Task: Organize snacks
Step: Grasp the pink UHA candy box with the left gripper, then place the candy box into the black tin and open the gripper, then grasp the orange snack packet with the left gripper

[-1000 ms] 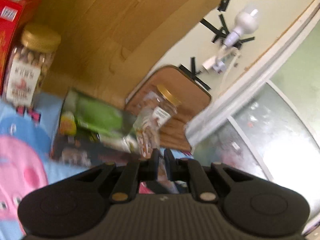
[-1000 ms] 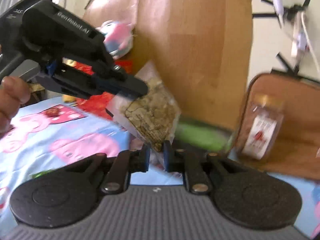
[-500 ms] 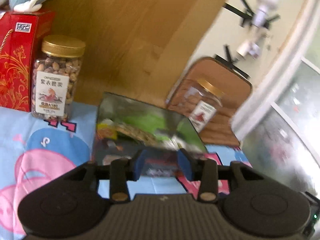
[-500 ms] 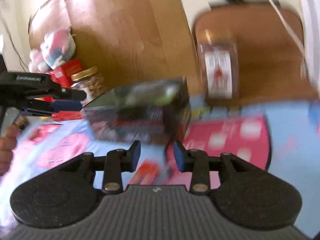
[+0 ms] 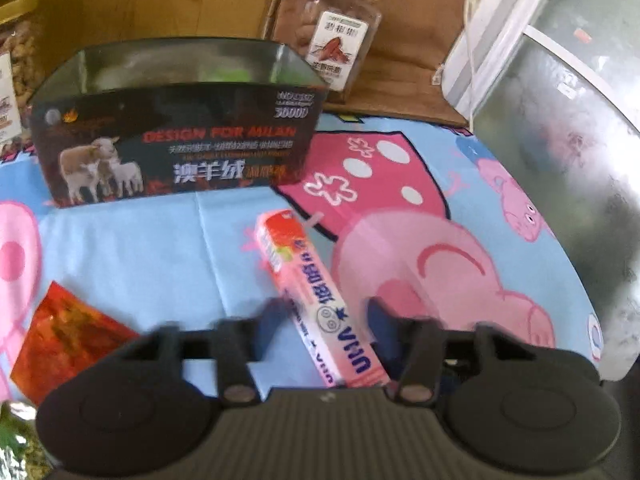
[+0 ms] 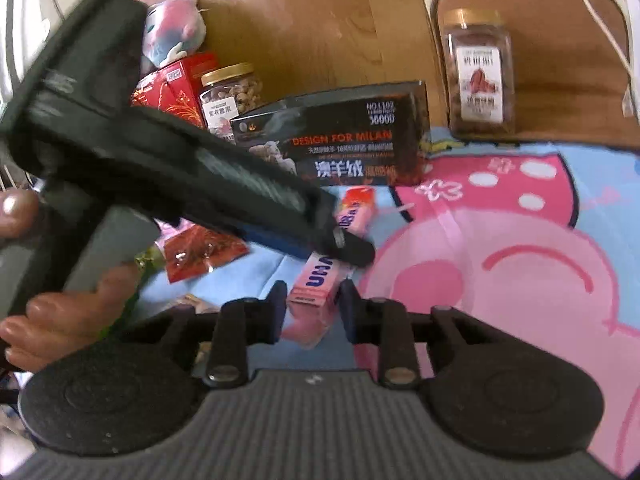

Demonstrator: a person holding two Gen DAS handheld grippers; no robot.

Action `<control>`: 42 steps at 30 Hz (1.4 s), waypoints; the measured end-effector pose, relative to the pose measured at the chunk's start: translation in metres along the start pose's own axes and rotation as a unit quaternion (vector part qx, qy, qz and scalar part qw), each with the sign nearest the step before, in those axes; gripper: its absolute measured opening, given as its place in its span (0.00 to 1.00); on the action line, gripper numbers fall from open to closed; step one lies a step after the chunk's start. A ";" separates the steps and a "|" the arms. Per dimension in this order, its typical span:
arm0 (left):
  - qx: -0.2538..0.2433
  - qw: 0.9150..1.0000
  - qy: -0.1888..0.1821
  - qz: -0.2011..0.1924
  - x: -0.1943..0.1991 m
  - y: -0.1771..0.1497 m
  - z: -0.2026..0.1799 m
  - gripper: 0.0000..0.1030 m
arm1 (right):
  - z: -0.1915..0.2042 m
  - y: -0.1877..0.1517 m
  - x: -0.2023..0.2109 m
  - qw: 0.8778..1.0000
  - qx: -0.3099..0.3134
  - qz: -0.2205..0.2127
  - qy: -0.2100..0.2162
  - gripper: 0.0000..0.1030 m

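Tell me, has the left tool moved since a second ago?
Yes. The left tool has dropped toward the cloth: the black box now sits above it, and the pink snack pack lies between its open jaws.

**Snacks on the cartoon cloth**

A long pink candy box (image 5: 316,292) with blue lettering and a strawberry end lies flat on the blue-and-pink cloth, running diagonally away from the cameras. A dark open-topped box (image 5: 176,136), printed with sheep and "DESIGN FOR MILAN", stands upright just beyond it, with something green inside. Left of the pink box lies a flat red-orange packet (image 5: 68,344). A clear jar of nuts with a gold lid (image 6: 232,94) stands upright behind the dark box, beside a red carton (image 6: 176,94). A second gold-lidded jar (image 5: 340,36) stands on a brown board, well apart to the right.
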State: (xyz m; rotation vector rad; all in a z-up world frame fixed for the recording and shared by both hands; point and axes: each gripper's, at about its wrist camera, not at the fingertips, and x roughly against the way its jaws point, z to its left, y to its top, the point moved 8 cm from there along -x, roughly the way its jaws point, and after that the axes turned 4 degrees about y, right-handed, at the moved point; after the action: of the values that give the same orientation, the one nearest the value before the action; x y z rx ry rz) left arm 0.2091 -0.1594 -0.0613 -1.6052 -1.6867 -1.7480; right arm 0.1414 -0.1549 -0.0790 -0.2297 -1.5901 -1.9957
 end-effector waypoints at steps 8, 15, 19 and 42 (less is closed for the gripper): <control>0.060 0.994 -0.031 -0.083 0.061 0.035 0.013 0.36 | 0.020 0.036 0.020 0.995 0.085 -0.061 -0.001 0.28; 0.091 0.990 -0.032 -0.101 0.051 0.106 0.038 0.34 | 0.016 0.099 -0.006 0.986 0.134 -0.101 -0.018 0.28; 0.120 0.989 -0.041 -0.070 0.009 0.143 0.053 0.38 | -0.016 0.122 -0.035 0.994 0.076 -0.080 -0.022 0.28; 0.151 0.988 0.027 -0.022 0.079 -0.018 0.182 0.50 | 0.057 0.035 -0.042 0.989 0.051 0.075 0.114 0.52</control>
State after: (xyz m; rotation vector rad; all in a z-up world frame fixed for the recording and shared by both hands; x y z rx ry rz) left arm 0.2604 0.0330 -0.0575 -1.3844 -1.8670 -1.4533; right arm 0.1826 -0.0921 -0.0530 -0.0745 -1.4795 -1.7530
